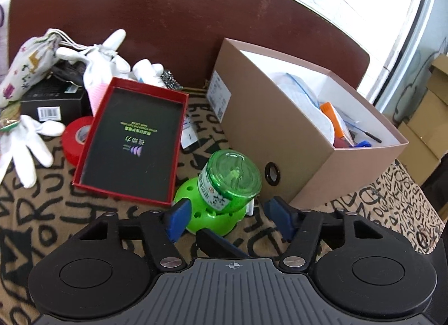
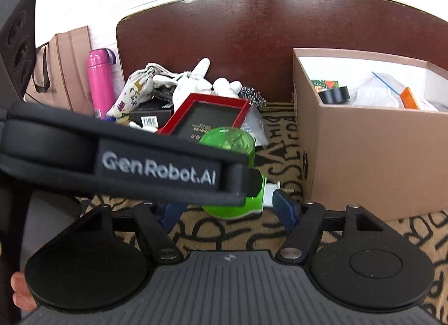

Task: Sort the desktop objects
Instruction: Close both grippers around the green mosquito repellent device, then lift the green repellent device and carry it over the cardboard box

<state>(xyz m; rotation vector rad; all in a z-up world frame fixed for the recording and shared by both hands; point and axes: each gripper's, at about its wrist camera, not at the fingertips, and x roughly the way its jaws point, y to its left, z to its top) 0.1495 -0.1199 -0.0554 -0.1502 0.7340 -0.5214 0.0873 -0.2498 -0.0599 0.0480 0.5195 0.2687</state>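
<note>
Surface: tan cloth printed with black letter shapes, spread under the jaws, over a dark red-brown tabletop beyond them.
Room: stacked cardboard cartons far right of the left jaws; pink flask and brown paper bag far left of the right jaws.
Writing: strap crossing the right view reads "GenRobot.AI"; gold print in the red tray is too small to read.
Left gripper: jaws apart, green plug-in bottle between them, pads not pressing.
Right gripper: jaws apart, bottle between; contact unclear.
Box: open, brown, right of and beyond the jaws.
</note>
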